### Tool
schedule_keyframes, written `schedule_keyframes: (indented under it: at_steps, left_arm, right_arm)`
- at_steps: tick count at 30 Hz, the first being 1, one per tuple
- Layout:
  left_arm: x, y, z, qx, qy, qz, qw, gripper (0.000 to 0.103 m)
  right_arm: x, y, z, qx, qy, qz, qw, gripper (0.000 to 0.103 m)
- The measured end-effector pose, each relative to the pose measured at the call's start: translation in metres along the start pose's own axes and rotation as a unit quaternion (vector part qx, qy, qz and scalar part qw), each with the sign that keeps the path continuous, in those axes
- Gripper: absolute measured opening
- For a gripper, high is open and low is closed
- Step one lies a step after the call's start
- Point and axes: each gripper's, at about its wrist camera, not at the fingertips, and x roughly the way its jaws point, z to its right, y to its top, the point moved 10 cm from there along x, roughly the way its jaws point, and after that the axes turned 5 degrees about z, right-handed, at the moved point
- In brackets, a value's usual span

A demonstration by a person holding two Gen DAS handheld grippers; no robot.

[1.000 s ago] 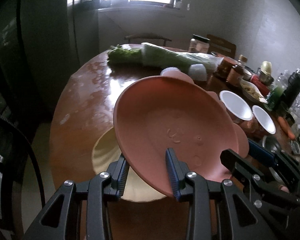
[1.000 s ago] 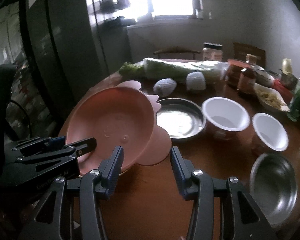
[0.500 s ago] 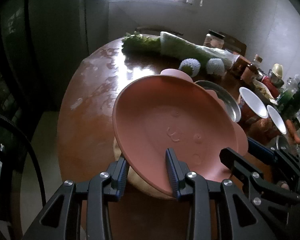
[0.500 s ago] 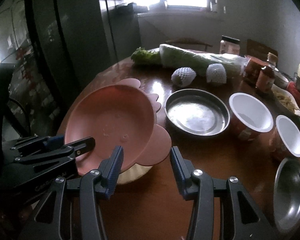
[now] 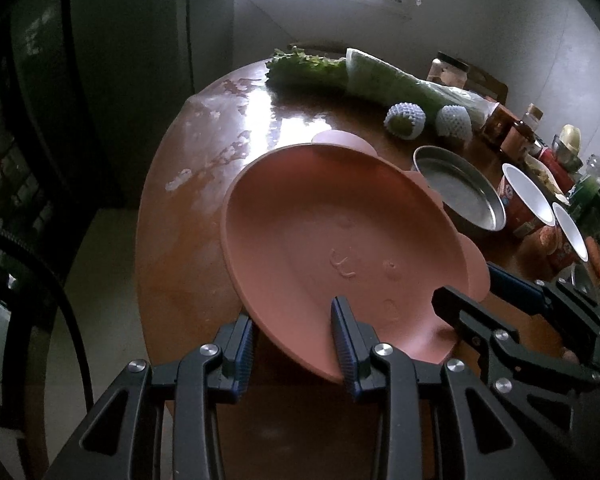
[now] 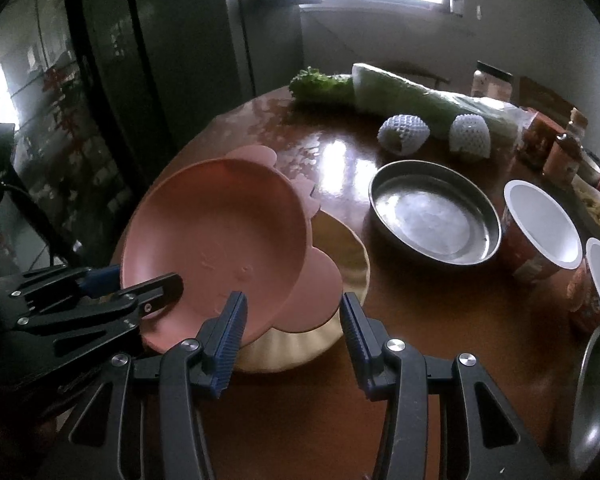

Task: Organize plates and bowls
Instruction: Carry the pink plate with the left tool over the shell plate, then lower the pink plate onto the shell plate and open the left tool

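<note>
Gripping the pink plate (image 5: 340, 240) by its near rim, our left claw (image 5: 296, 344) pinches it with one blue pad on the inner face and the other beneath the rim. We carry the plate tilted, above the near-left edge of the worktop (image 5: 204, 184), over a pale yellow scalloped plate (image 6: 340, 300) that lies flat there. Our right claw (image 6: 292, 332) stands half spread; one pad meets the pink plate's rim from the side, the other has only air before it, so it pinches nothing. To the right of the yellow plate sits a steel dish (image 6: 436, 216), then two white paper cups (image 6: 540, 224) toward the worktop's right edge. Leafy greens (image 6: 320, 84) lie along the far edge.
</note>
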Motion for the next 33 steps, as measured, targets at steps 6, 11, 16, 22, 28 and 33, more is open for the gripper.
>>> schedule_keyframes:
  at_steps: [6, 11, 16, 22, 28, 33]
  left_arm:
    - [0.001, 0.0, 0.006, 0.008, -0.006, -0.003, 0.9999, 0.037]
    - [0.002, 0.0, 0.012, 0.012, -0.008, -0.005, 0.9999, 0.037]
    - [0.002, 0.001, 0.018, 0.019, -0.011, -0.008, 0.9997, 0.037]
    - [0.001, 0.004, 0.025, 0.026, -0.014, -0.004, 0.9996, 0.037]
    - [0.001, 0.005, 0.025, 0.027, -0.014, -0.004, 0.9995, 0.036]
    - [0.001, 0.007, 0.025, 0.025, -0.014, -0.003, 0.9996, 0.036]
  right_arm:
    - [0.001, 0.001, 0.006, 0.002, -0.01, -0.001, 1.0, 0.049]
    - [0.002, 0.001, 0.012, -0.002, -0.02, -0.001, 1.0, 0.049]
    - [0.003, 0.001, 0.017, -0.007, -0.033, 0.0, 0.999, 0.049]
    - [0.003, 0.007, 0.023, -0.015, -0.047, 0.008, 0.999, 0.048]
    - [0.006, 0.007, 0.024, -0.015, -0.046, 0.005, 0.999, 0.048]
    - [0.009, 0.007, 0.023, -0.017, -0.043, 0.002, 0.999, 0.048]
